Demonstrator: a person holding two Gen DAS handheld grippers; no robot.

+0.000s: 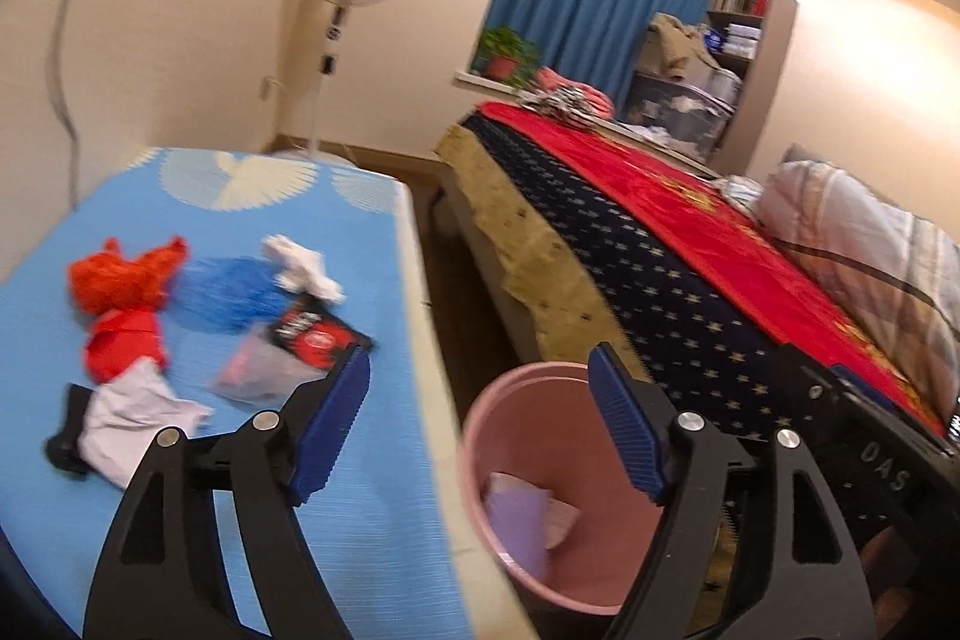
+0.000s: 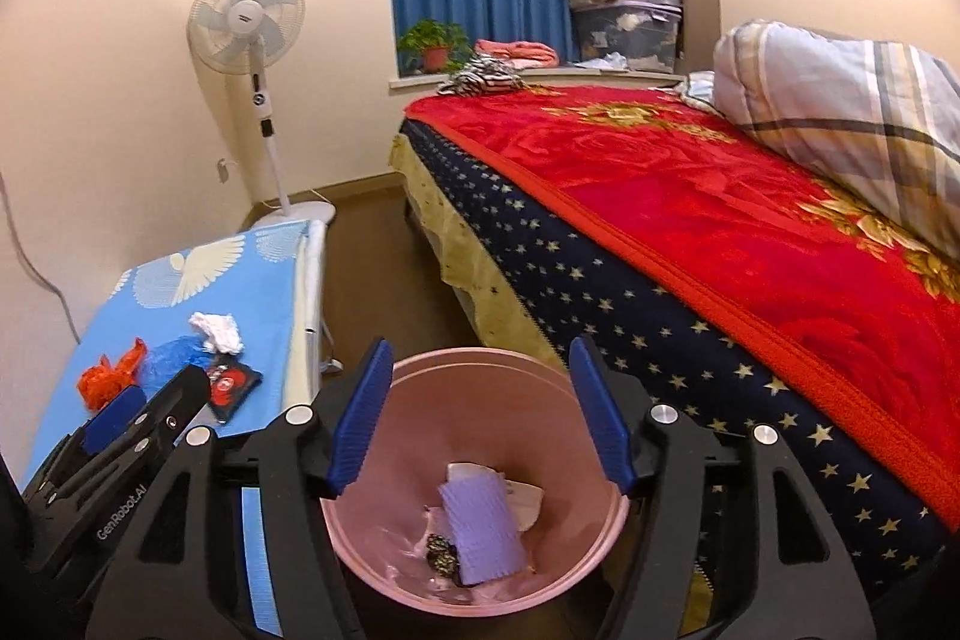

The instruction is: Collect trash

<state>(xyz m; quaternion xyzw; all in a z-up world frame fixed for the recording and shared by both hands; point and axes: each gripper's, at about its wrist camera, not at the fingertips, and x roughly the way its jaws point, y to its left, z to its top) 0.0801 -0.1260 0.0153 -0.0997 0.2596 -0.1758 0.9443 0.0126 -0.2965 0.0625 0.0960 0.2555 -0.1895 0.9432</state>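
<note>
My right gripper (image 2: 477, 415), ribbed blue pads spread wide and empty, hangs over the round pink plastic bin (image 2: 384, 568) holding a ridged lilac wrapper (image 2: 480, 532), while my left gripper (image 1: 474, 427), equally released, sits beside crumpled orange, blue and white scraps (image 1: 129, 280) on the blue table (image 1: 372, 520).

Blue-covered table (image 1: 360, 460), red bag (image 1: 123, 298), white tissue (image 1: 303, 265), black packet (image 1: 315, 334)

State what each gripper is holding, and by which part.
Nothing is held. The left gripper and right gripper are both open and empty above the pink plastic bin.
</note>
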